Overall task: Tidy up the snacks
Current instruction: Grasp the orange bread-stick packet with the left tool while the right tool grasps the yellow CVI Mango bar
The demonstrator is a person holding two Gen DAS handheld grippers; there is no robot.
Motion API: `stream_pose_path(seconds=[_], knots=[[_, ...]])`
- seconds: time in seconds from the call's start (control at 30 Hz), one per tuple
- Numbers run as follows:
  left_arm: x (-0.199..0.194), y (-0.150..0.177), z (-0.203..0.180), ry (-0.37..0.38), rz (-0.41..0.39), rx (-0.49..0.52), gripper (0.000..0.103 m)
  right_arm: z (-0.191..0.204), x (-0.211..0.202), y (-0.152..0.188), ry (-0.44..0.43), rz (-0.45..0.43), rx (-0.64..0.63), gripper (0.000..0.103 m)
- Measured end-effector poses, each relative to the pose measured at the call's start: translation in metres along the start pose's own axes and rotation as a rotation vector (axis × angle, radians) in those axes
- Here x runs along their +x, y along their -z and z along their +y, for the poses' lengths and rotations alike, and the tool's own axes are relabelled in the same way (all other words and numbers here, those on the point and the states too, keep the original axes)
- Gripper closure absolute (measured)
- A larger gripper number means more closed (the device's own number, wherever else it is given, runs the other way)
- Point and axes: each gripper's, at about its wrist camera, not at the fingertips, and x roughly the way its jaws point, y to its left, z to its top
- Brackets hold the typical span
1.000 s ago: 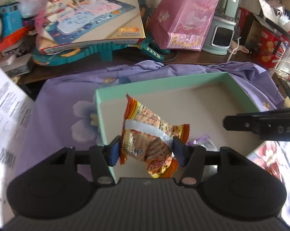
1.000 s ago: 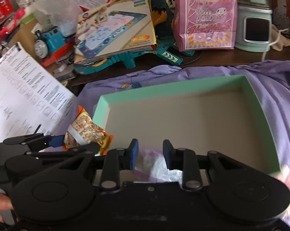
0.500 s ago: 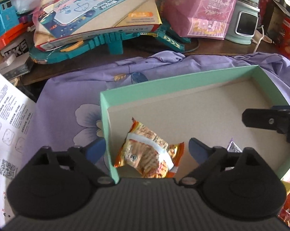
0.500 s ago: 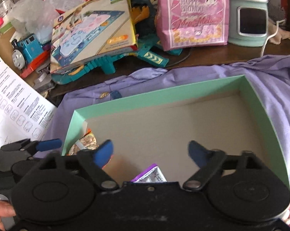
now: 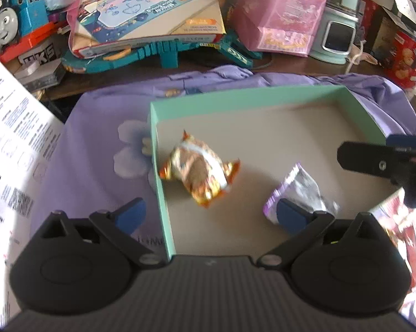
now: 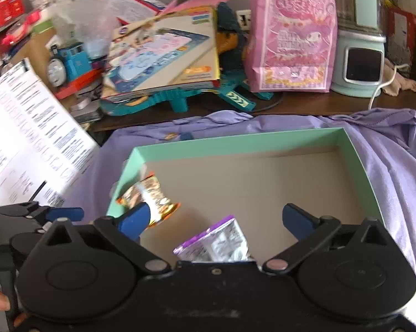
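Left wrist view shows the left gripper (image 5: pixel 210 215) with its jaws spread wide; they have just been opening, and nothing is pinched between them. One blue finger hangs over the purple cloth (image 5: pixel 97 138), outside the green box (image 5: pixel 158 171), the other over the box floor. An orange snack (image 5: pixel 199 173) lies loose inside the box, close to its left wall. A purple and silver snack (image 5: pixel 302 188) lies to its right, also on the box floor, apart from the first. In the right wrist view the right gripper (image 6: pixel 215 221) is spread wide too, its jaws just opened, and the purple snack (image 6: pixel 216 242) lies free below them, touched by neither finger. The box sits on the cloth, which covers the bench (image 6: pixel 304 102).
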Motion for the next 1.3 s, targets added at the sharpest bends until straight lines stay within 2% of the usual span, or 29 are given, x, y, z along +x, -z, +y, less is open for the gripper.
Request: stream_pose_path(seconds=[0.23,0.4,0.5,0.6,0.63,0.73,0.83,0.87,0.9,1.1,1.3], knots=[[-0.027,0.042,-0.020,0.028,0.036,0.029,0.000,0.001,-0.035,0.022,0.026,0.049,0.010,0.000],[-0.031,0.068,-0.039,0.038,0.078,0.065,0.000,-0.004,-0.059,0.047,0.034,0.072,0.005,0.001],[-0.028,0.080,-0.051,0.040,0.100,0.076,0.000,-0.010,-0.070,0.066,0.041,0.098,0.018,0.009],[-0.021,0.088,-0.059,0.034,0.117,0.087,0.001,-0.020,-0.078,0.082,0.028,0.129,0.055,0.024],[-0.019,0.090,-0.062,0.032,0.123,0.089,0.002,-0.023,-0.081,0.089,0.023,0.134,0.059,0.024],[-0.014,0.097,-0.065,0.035,0.146,0.087,0.015,-0.030,-0.089,0.107,0.002,0.139,0.070,0.025],[-0.011,0.103,-0.064,0.059,0.158,0.073,0.036,-0.035,-0.095,0.128,-0.023,0.156,0.077,0.026],[-0.011,0.105,-0.063,0.067,0.162,0.067,0.051,-0.035,-0.096,0.135,-0.026,0.164,0.073,0.027],[-0.012,0.107,-0.063,0.073,0.165,0.064,0.059,-0.036,-0.097,0.142,-0.032,0.173,0.068,0.029],[-0.024,0.123,-0.053,0.085,0.144,0.066,0.063,-0.035,-0.095,0.180,-0.029,0.243,0.022,0.032],[-0.037,0.140,-0.036,0.121,0.158,0.037,0.063,-0.030,-0.084,0.200,-0.007,0.297,-0.050,0.032]])
